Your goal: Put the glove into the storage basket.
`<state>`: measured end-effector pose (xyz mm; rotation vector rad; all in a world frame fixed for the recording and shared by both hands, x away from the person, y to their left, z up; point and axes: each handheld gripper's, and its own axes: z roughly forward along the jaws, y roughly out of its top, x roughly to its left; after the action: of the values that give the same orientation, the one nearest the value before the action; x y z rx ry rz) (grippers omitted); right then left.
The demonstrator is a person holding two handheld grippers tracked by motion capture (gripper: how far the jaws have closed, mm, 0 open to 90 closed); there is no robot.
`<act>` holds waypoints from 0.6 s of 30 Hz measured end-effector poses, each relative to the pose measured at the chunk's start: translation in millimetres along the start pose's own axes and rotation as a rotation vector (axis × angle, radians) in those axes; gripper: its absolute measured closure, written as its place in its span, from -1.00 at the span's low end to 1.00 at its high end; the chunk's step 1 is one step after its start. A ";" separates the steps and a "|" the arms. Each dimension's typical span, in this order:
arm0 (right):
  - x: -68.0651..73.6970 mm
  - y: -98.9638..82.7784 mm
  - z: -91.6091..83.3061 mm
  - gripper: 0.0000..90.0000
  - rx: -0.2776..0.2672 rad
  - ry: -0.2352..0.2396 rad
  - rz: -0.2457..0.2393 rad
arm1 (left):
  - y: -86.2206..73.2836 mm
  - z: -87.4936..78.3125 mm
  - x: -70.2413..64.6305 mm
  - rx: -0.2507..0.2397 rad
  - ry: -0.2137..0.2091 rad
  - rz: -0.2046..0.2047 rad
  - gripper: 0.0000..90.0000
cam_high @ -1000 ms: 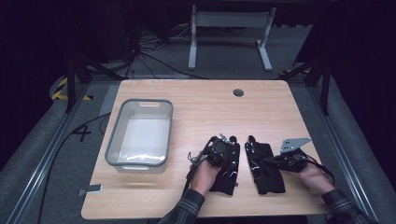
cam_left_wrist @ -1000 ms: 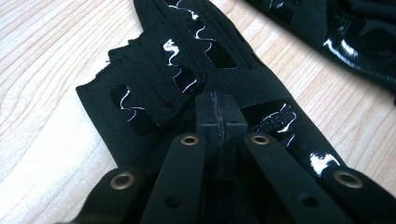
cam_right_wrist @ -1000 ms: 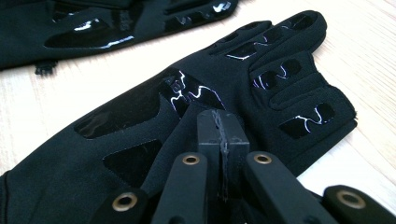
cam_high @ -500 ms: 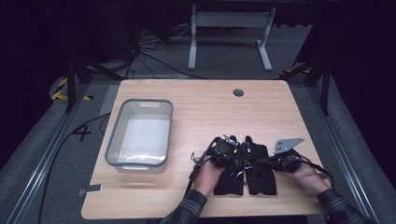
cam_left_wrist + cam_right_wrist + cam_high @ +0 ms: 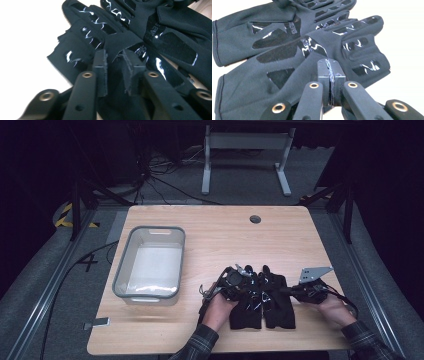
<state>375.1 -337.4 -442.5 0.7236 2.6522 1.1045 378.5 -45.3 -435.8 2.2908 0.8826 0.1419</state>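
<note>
The jaws of the left gripper (image 5: 115,68) have just been opening and now stand a little apart, with a flap of black fabric from the left glove (image 5: 100,37) poking into the gap between them, the pads no longer pressing on it; the jaws of the right gripper (image 5: 329,75) are together, and they look pinched on the edge of the right glove (image 5: 294,65), though whether cloth is truly caught in that seam I cannot tell for sure. In the high view the 2 gloves lie side by side at the near edge of the table (image 5: 225,227), touching along their inner edges, palms up, cuffs toward the person and fingers pointing away toward the far side; the left glove (image 5: 245,312) sits just beside the left hand (image 5: 218,307) and the right glove (image 5: 280,307) just beside the right hand (image 5: 334,306). The relation that matters: each glove's long axis runs near to far, while each gripper comes in from the outer side, across that axis, at about mid-palm. The grey bin (image 5: 150,262) stands well apart to the left, so the left hand is the nearer one to it, and a carry there would likely go leftward across the table.
</note>
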 end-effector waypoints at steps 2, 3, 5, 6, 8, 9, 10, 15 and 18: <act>-0.8 -5.0 -5.3 1.00 0.000 -0.004 0.006 | -7.9 -4.9 0.6 -0.002 0.002 -0.011 0.48; -0.5 -6.9 -7.7 1.00 0.001 -0.009 0.005 | -11.3 -7.0 0.4 0.004 0.001 -0.018 0.45; 1.0 -11.3 -13.3 1.00 -0.009 -0.001 0.016 | -18.7 -11.2 0.4 0.000 0.005 -0.032 0.35; 1.2 -13.0 -14.3 1.00 -0.011 -0.004 0.014 | -23.1 -13.3 0.7 0.001 0.004 -0.044 0.32; 3.2 -17.1 -16.5 1.00 0.001 -0.005 0.017 | -28.9 -15.3 1.6 0.000 0.001 -0.061 0.25; 4.0 -18.7 -16.9 1.00 0.004 -0.002 0.017 | -32.0 -16.0 1.7 0.002 0.000 -0.073 0.23; 4.6 -19.8 -17.0 1.00 0.007 0.000 0.014 | -34.6 -16.3 1.5 0.004 -0.005 -0.082 0.21; 7.8 -20.7 -10.9 1.00 0.048 0.010 -0.006 | -39.8 -10.8 -1.4 0.033 0.007 -0.073 0.17; 8.3 -21.1 -9.6 1.00 0.053 0.006 -0.011 | -39.7 -9.1 -3.3 0.027 0.017 -0.066 0.18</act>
<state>356.9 -352.0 -450.4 0.7160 2.6970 1.0387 350.9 -20.6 -453.1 2.2851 0.9735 0.1210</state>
